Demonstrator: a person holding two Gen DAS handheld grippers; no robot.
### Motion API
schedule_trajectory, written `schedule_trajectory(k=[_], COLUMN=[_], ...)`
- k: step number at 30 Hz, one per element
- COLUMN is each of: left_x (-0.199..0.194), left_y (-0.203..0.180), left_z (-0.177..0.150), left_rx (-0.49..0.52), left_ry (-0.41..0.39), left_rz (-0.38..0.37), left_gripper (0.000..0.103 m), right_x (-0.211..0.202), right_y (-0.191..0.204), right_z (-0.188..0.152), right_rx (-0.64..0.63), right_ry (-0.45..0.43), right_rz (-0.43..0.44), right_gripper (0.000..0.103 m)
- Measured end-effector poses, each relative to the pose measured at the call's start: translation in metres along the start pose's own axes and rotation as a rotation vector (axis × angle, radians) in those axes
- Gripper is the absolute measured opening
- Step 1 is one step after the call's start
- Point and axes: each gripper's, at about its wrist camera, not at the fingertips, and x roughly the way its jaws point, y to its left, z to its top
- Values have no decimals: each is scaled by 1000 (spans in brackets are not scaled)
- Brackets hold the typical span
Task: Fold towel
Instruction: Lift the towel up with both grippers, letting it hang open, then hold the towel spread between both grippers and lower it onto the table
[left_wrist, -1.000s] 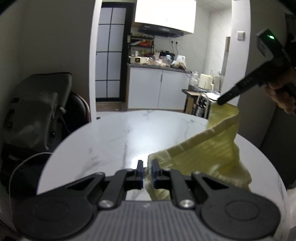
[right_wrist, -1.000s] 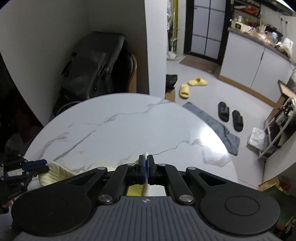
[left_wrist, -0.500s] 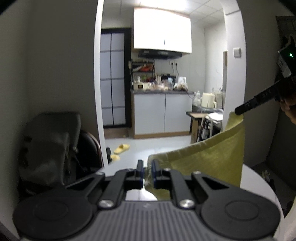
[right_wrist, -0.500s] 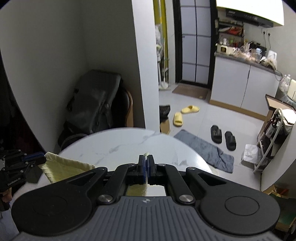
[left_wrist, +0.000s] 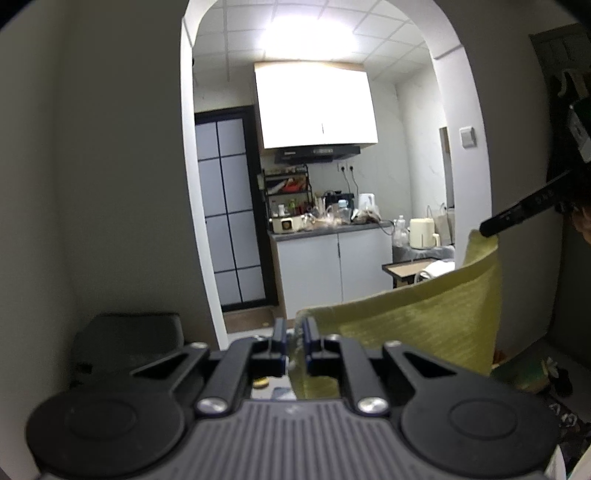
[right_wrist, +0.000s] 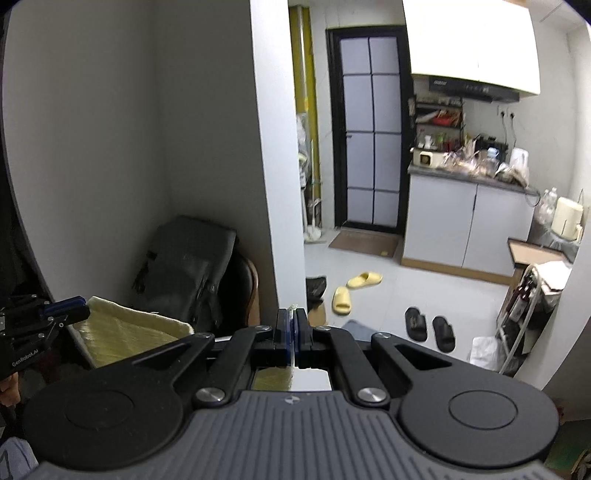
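Note:
A yellow-green ribbed towel hangs in the air, stretched between both grippers. My left gripper is shut on one top corner of it. At the far right of the left wrist view, the right gripper's dark fingers pinch the other corner. In the right wrist view my right gripper is shut on a thin towel edge, and the towel runs left to the left gripper. Its lower part is hidden behind the gripper bodies.
A dark bag rests on a chair by the wall. White kitchen cabinets with a cluttered counter stand beyond the arch. Yellow slippers and black slippers lie on the floor. A hand shows at the right edge.
Both grippers have risen with the towel, lifting it off the round marble table, which has dropped out of view. The towel now hangs spread between them.

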Motion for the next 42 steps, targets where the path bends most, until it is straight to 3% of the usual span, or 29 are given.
schedule_trajectory(k=[8, 21, 29, 35, 42], left_x=[30, 103, 135, 127, 102], left_y=[17, 52, 65, 72, 75], left_z=[28, 28, 39, 34, 6], left_rx=[-13, -115, -96, -100, -102], left_ry=[38, 107, 102, 81, 91], left_rz=[-17, -63, -67, -74, -101], left_gripper=[9, 9, 9, 9, 9], right_x=[6, 53, 81, 75, 59], right_y=[9, -15, -16, -24, -22], right_z=[27, 38, 51, 49, 11], right_rx=[13, 113, 90, 122, 134], right_ry=[-23, -30, -30, -43, -27], right_rz=[-30, -82, -79, -78, -82], right_gripper=[2, 2, 2, 2, 2])
